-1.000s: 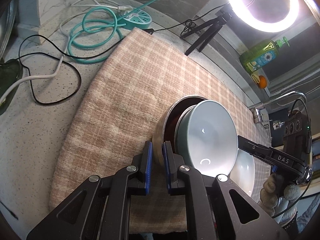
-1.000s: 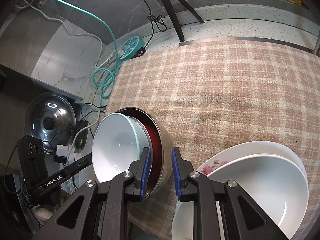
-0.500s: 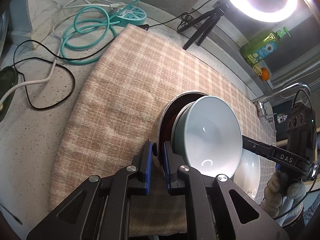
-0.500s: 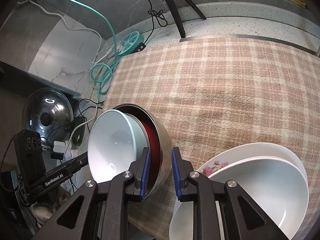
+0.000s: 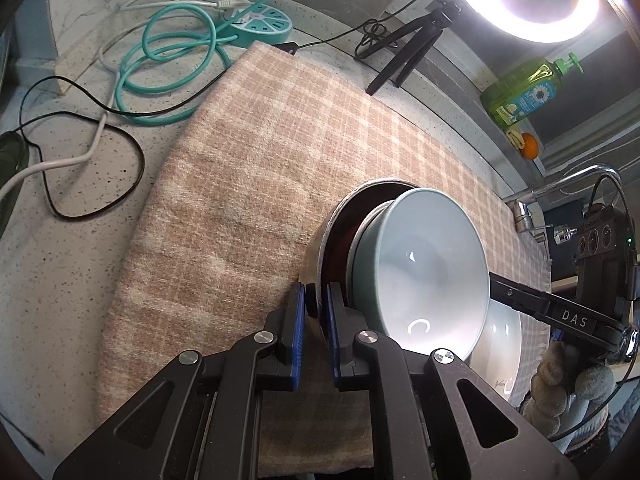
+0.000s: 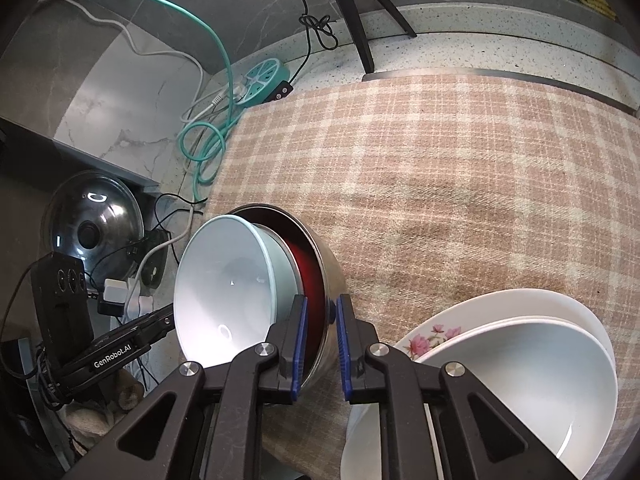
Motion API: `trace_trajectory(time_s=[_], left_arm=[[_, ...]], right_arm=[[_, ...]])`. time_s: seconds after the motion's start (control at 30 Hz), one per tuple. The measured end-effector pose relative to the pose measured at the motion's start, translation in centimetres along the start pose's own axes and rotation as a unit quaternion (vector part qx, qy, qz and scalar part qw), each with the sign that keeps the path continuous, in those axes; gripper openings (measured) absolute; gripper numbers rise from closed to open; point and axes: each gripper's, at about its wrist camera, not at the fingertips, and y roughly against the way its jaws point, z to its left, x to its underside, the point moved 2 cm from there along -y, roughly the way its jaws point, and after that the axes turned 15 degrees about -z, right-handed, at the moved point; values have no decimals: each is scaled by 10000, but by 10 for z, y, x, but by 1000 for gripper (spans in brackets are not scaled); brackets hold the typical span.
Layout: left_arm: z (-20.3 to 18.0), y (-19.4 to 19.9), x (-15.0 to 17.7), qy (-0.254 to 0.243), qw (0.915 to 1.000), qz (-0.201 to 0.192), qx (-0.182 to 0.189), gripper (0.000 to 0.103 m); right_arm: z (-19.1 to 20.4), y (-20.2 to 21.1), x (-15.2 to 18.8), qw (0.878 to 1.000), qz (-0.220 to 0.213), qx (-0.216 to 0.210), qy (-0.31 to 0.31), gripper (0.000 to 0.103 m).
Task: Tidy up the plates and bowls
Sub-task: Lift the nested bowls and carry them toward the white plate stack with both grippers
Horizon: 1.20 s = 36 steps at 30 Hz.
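Both grippers are clamping the rim of the steel bowl point(image 5: 320, 240) from opposite sides: the left gripper point(image 5: 316, 300) and the right gripper point(image 6: 320, 312) are each closing on its wall. The steel bowl is tilting on its side over the plaid cloth point(image 5: 260, 152), carrying a pale blue bowl point(image 5: 428, 264) nested inside. Stacked white bowls point(image 6: 520, 380) are sitting just beside it, on a floral plate point(image 6: 428, 338).

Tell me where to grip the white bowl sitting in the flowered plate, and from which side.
Grip the white bowl by its thin upturned rim, probably at the near edge beside the right gripper, one finger inside and one outside. It lies nested in the flowered plate, so only the rim stands free.
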Motion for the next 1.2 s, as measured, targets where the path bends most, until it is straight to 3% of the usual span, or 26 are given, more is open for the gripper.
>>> trace_trajectory(time_s=[0.67,1.2], left_arm=[[-1,3,0,-112,9998,-50,-133,9],[-12,31,1,-86,9990,-365,-229,9]], right_arm=[[3,4,2,10000,-79,7,-61,12],[13,30,2,9995,-182,-227,74,12]])
